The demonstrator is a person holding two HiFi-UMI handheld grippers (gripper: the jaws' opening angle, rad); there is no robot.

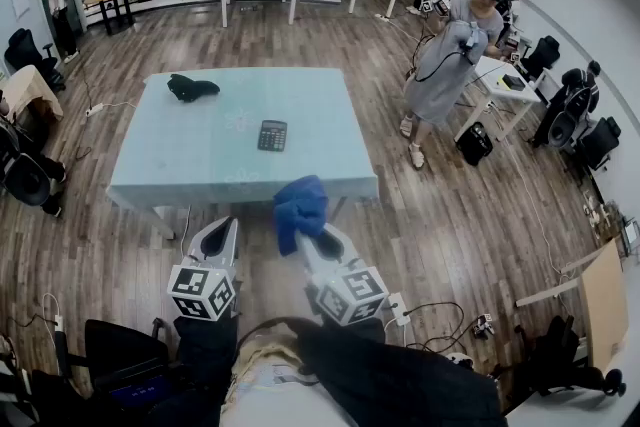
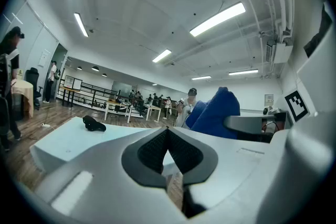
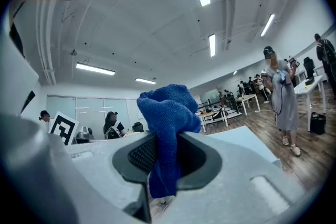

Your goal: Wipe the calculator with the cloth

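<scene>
Two grippers are held low at the near edge of a pale blue table [image 1: 200, 155], side by side with their marker cubes toward the person. The left gripper [image 1: 222, 230] has its jaws pressed together with nothing between them, as the left gripper view shows, the dark pads meeting in a narrow seam [image 2: 168, 149]. The right gripper [image 1: 318, 247] is pinching the blue cloth [image 1: 300, 210]: in the right gripper view the cloth [image 3: 168, 113] is clamped between the pads of that gripper [image 3: 165, 157], bunched up above the jaws with a tail hanging below them. From the left gripper, the cloth [image 2: 215, 113] shows as a blue lump just to its right. The calculator [image 1: 272, 135] lies flat on the table ahead of both grippers, roughly in line with the gap between them and well apart from either, untouched by the cloth. Farther ahead and off to the left of the left gripper, a small black object [image 1: 192, 88] rests near the far corner of the table, also seen in the left gripper view [image 2: 93, 123]. Beyond the table to the right of the right gripper, a person in grey [image 1: 450, 65] stands on the wooden floor.
</scene>
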